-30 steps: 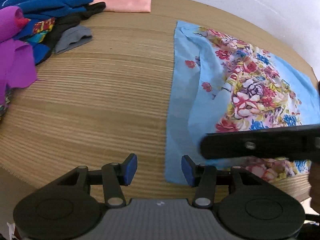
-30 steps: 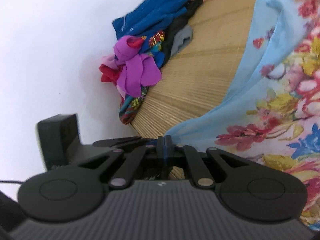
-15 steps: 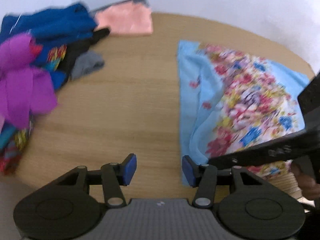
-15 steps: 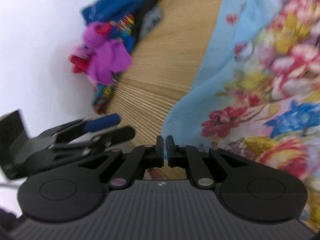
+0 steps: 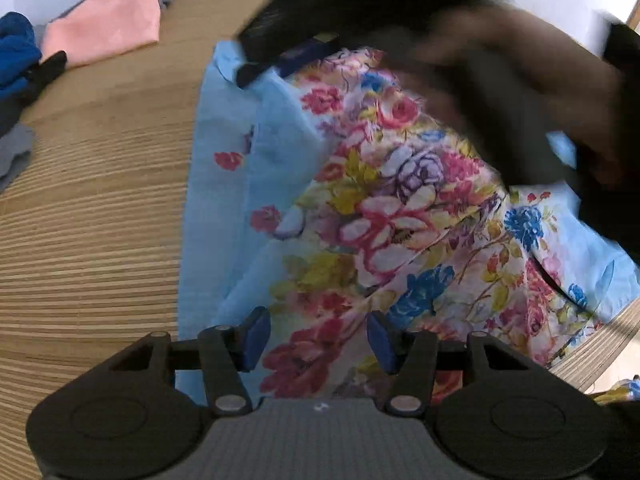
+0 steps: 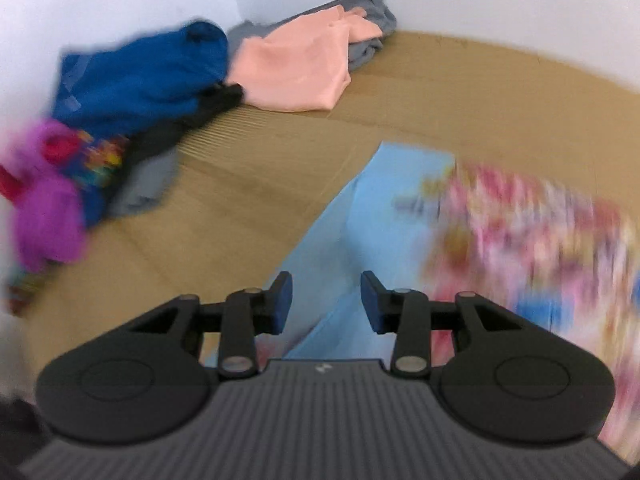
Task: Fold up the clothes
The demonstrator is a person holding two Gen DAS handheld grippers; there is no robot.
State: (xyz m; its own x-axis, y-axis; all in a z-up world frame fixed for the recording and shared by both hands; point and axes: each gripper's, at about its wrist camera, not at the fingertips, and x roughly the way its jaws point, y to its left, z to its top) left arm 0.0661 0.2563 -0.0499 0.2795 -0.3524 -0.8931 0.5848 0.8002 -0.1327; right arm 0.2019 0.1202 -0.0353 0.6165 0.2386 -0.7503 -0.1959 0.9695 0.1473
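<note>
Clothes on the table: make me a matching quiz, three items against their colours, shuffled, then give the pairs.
Column one:
1. spread cloth
2. folded garment
3. crumpled garment

Column two:
A. peach
B. dark blue
C. light blue with flowers

Pairs: 1-C, 2-A, 3-B

One floral cloth (image 5: 392, 208), one peach garment (image 6: 296, 72) — two grippers.

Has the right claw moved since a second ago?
Yes. The right claw has swung from the table's near edge toward the far pink cloth, its jaws opening over the floral cloth.
</note>
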